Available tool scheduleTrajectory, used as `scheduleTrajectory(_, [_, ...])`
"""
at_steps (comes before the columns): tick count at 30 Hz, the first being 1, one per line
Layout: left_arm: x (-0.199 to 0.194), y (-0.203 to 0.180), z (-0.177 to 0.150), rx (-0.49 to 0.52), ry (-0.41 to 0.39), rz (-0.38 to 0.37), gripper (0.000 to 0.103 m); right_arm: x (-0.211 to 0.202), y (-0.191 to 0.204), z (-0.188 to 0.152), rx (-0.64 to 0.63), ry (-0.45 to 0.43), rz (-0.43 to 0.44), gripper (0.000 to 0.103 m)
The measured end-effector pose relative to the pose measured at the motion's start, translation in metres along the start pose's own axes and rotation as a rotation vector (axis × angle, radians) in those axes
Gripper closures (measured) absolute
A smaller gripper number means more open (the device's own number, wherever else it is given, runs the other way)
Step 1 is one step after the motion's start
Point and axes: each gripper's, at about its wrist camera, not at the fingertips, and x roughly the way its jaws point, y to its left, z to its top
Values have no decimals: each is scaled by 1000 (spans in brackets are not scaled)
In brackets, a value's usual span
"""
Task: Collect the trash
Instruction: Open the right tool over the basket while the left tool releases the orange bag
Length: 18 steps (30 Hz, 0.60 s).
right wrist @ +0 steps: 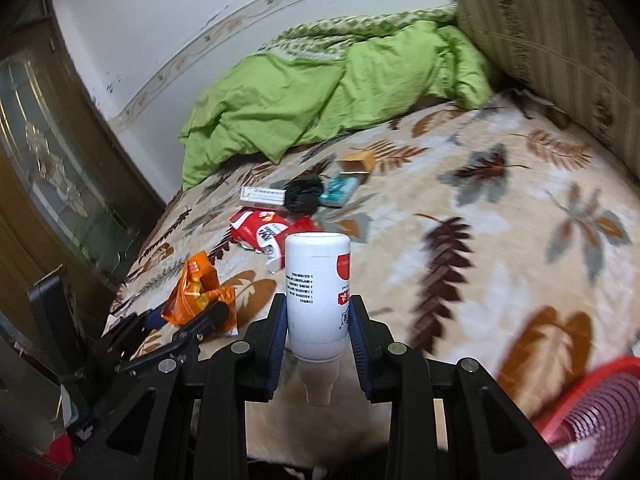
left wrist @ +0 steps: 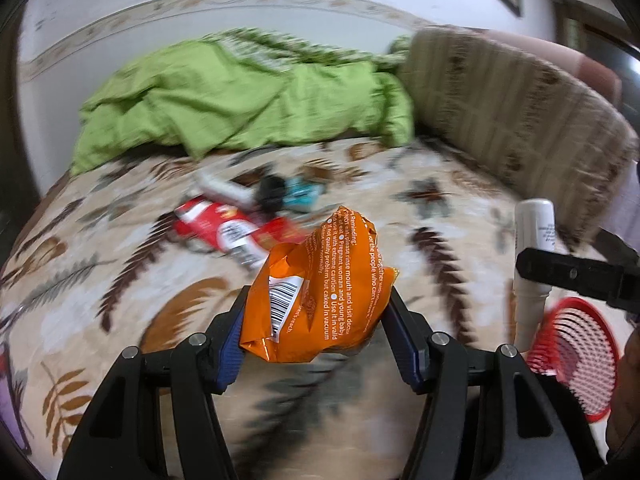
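A leaf-patterned bedspread (right wrist: 500,240) is covered at its far end by a green quilt (right wrist: 312,92). A red basket (left wrist: 576,356) is seen near the right edge. An orange wrapper (left wrist: 320,292) is clamped between the left gripper (left wrist: 316,312) fingers above the bed; a white bottle (right wrist: 318,292) is gripped upside down by the right gripper (right wrist: 318,332). A red packet (right wrist: 268,232), white box (right wrist: 262,196) and teal packet (right wrist: 338,190) are left mid-bed.

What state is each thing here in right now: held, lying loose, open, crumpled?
Left gripper: shut on orange wrapper.
Orange wrapper: crumpled, held.
Right gripper: shut on white bottle.
White bottle: held, cap end toward camera.
Red packet: lying loose on bed.
Red basket: open.
Green quilt: rumpled.
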Motion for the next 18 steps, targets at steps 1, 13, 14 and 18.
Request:
scheduleTrajectory(1, [-3, -10, 2, 18, 0, -23, 42, -9, -6, -2, 4, -6, -9, 71])
scheduleTrajectory(13, [-5, -152, 18, 208, 98, -368, 42, -113, -116, -37, 217, -55, -232, 71])
scheduleTrajectory(14, [-1, -164, 17, 213, 124, -402, 42, -120, -126, -41, 238, -53, -245, 71])
scheduleTrajectory(18, [6, -194, 9, 221, 197, -472, 42, -140, -152, -55, 284, -59, -299, 71])
